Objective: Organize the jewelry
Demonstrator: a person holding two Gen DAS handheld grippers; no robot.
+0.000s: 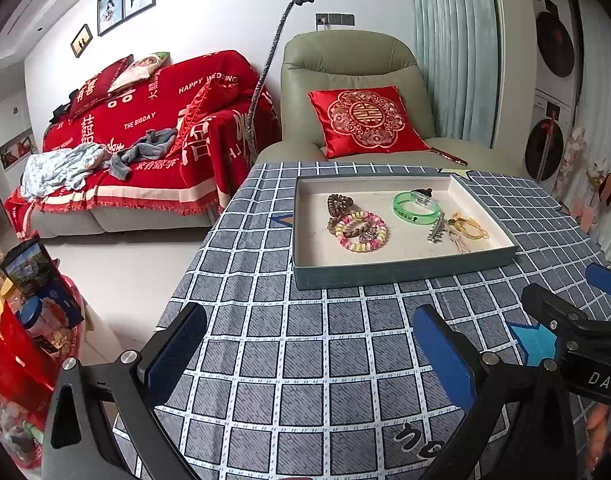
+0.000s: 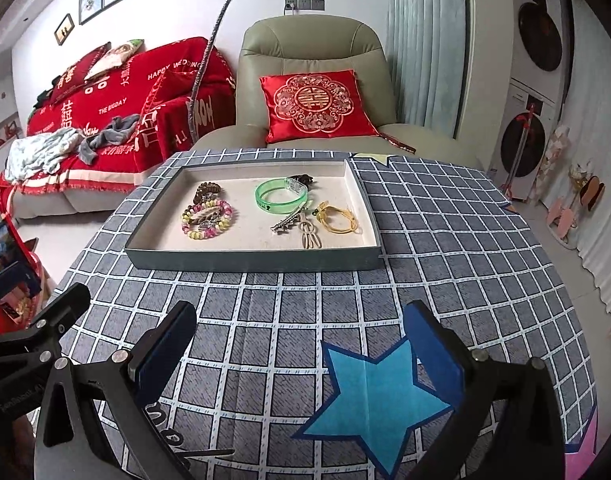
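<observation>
A grey tray [image 1: 401, 270] [image 2: 261, 261] with a cream lining stands on the checked tablecloth. In it lie a pink and yellow bead bracelet [image 1: 359, 232] [image 2: 206, 217], a brown coil hair tie [image 1: 339, 203] [image 2: 208, 190], a green bangle [image 1: 416, 208] [image 2: 280, 196], a silver hair clip [image 1: 437, 232] [image 2: 288, 222] and a yellow cord bracelet [image 1: 471, 229] [image 2: 339, 220]. My left gripper [image 1: 309, 354] is open and empty, short of the tray. My right gripper [image 2: 301, 354] is open and empty above a blue star patch [image 2: 369, 396].
The table [image 2: 445, 240] is round with a grey checked cloth. Behind it stand a green armchair [image 1: 353, 68] with a red cushion and a sofa [image 1: 145, 128] under a red blanket. Red bags and boxes [image 1: 21, 320] sit on the floor at left.
</observation>
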